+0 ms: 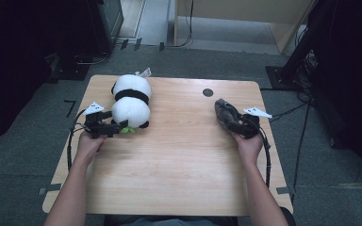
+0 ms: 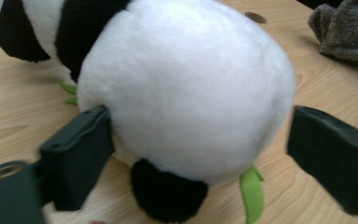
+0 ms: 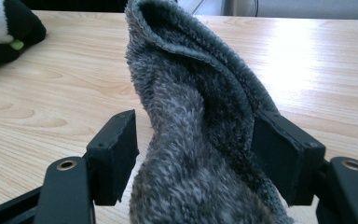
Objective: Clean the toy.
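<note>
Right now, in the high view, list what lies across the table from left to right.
left gripper → panda plush → dark round spot in the tabletop → grey fuzzy cloth → right gripper

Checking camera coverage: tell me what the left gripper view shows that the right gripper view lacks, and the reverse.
Left gripper view alone: the panda's round white body between the left gripper's open jaws, a green leaf, the table's dark round spot. Right gripper view alone: the right gripper's jaws either side of the grey cloth, the right one touching it. Both: panda, cloth, wooden table.
</note>
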The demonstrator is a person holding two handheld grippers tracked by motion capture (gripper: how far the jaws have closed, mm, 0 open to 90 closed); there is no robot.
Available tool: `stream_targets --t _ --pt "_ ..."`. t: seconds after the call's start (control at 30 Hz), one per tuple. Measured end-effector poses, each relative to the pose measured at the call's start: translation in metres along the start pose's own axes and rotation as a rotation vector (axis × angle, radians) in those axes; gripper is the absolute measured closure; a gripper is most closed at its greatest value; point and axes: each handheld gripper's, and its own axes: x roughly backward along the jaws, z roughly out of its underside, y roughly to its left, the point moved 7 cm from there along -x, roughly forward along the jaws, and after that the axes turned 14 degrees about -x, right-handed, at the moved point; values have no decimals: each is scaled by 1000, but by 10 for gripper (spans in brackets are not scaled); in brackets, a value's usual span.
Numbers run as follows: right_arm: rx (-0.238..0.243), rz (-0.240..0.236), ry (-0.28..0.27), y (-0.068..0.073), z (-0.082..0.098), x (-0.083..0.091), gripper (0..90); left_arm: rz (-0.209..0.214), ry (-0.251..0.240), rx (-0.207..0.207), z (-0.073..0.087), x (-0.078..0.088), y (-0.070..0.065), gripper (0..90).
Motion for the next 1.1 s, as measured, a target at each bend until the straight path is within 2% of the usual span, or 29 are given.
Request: stream_targets --t 0.1,0.17,0.23,0.3,0.4,0.5,0.57,0.67,0.87,1.0,1.1 --pt "4 -1 -2 1 -1 3 317 -11 17 -19 1 3 -2 0" --pt "8 -1 -3 2 -2 5 317 -14 8 -18 -1 7 -3 0" --pt "-9 -18 -2 5 -2 7 317 10 -12 -3 -4 11 -5 0" --pt "-14 -31 -1 8 -3 9 319 20 -16 -10 -6 14 -8 0" --pt "16 -15 5 11 -2 12 320 18 -22 -24 -11 18 -13 0" --pt "24 -15 8 15 -2 14 322 16 -38 -38 -16 22 -17 0" --pt "26 -18 10 18 -1 16 323 31 -43 -26 -18 23 -20 0" --pt "44 -15 9 22 -2 21 323 26 -47 -38 -20 26 -24 0" --pt "49 -41 -1 33 -1 34 330 55 -62 -49 -27 25 -38 0" --pt "76 -59 7 42 2 42 331 70 -58 -79 -30 23 -50 0" --pt "104 -68 12 49 5 47 334 85 -60 -86 -30 22 -58 0"
